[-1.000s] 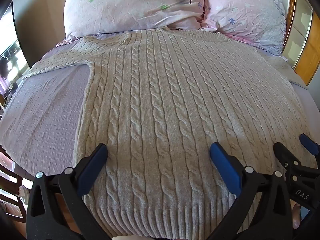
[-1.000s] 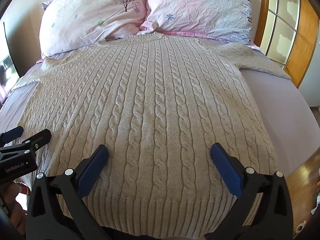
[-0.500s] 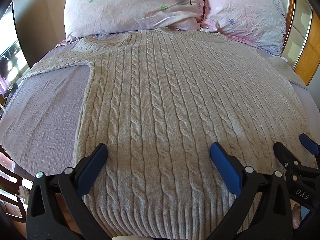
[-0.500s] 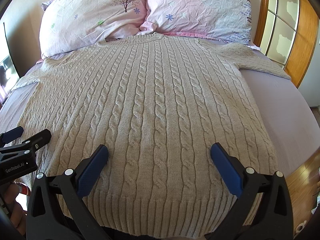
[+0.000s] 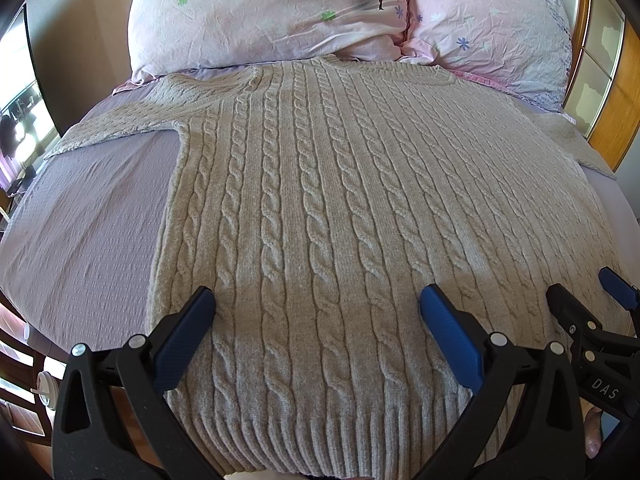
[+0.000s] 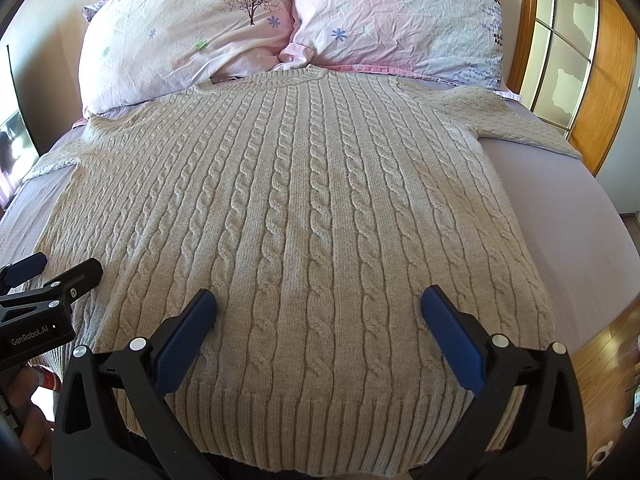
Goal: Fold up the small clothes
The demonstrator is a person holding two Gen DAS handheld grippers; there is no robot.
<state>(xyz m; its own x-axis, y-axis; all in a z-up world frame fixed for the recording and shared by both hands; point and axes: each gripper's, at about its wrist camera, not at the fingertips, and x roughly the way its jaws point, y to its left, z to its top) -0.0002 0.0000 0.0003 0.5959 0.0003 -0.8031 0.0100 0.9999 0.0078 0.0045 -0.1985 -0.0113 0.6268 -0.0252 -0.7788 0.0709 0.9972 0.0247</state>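
A beige cable-knit sweater (image 5: pixel 320 208) lies flat, front up, on the bed, its collar toward the pillows and both sleeves spread sideways; it also shows in the right wrist view (image 6: pixel 304 216). My left gripper (image 5: pixel 316 304) is open and empty, hovering over the left part of the ribbed hem. My right gripper (image 6: pixel 318 304) is open and empty over the right part of the hem. Each gripper shows at the edge of the other's view: the right gripper (image 5: pixel 588 292) and the left gripper (image 6: pixel 52 268).
Lilac bedsheet (image 5: pixel 88 216) under the sweater. Two pink floral pillows (image 6: pixel 188 36) at the head. Wooden-framed glass panels (image 6: pixel 576 48) stand along the right side. The bed's foot edge is just below the hem; wooden floor (image 6: pixel 608 340) lies to the right.
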